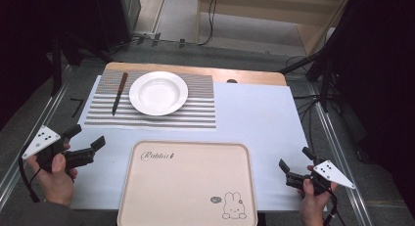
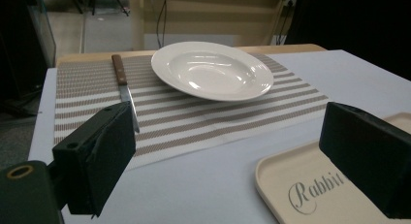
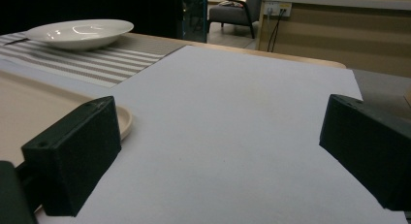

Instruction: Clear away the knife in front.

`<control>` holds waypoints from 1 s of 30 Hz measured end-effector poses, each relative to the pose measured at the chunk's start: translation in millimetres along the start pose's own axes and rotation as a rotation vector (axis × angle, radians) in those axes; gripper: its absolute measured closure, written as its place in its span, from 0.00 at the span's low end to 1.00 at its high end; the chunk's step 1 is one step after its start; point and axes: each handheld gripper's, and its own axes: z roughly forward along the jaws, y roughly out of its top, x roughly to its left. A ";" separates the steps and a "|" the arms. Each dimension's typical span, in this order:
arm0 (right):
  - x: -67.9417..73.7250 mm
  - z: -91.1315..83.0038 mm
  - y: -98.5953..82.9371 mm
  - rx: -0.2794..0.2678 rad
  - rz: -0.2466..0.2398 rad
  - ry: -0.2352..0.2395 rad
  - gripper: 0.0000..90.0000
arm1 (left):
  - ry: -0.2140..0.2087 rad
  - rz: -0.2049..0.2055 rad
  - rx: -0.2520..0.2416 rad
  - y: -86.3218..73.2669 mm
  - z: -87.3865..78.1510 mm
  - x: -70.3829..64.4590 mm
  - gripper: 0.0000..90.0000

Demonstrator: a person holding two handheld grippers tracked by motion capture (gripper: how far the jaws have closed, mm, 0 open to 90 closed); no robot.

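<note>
A white plate [image 1: 158, 93] is sitting on a placemat [image 1: 195, 111] striped in grey-brown and white. Left of the plate, a knife [image 1: 119, 92] is showing a reddish-brown handle and a dark blade. Nearer than the plate, a beige tray [image 1: 186, 187] is bearing grey "Rabbit" lettering and an outlined rabbit drawing. A pale lavender-white sheet [image 1: 259, 123] is covering the light wooden table [image 1: 254, 78].

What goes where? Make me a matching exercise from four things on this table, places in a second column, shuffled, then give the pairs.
Things:
1. round white ceramic plate
2. wooden-handled knife
3. beige rectangular plastic tray with rabbit drawing
4. striped grey-and-white woven placemat

Places:
A. nearest the person, between the two claws
B. flat on the pale blue table cover
C. on the placemat, left of the plate
D. on the placemat's middle, far side

Pairs: 1-D, 2-C, 3-A, 4-B
</note>
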 end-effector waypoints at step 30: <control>1.8 1.6 0.0 0.015 -0.014 0.003 0.00 | 0.001 -0.006 0.055 61.5 60.2 25.8 0.06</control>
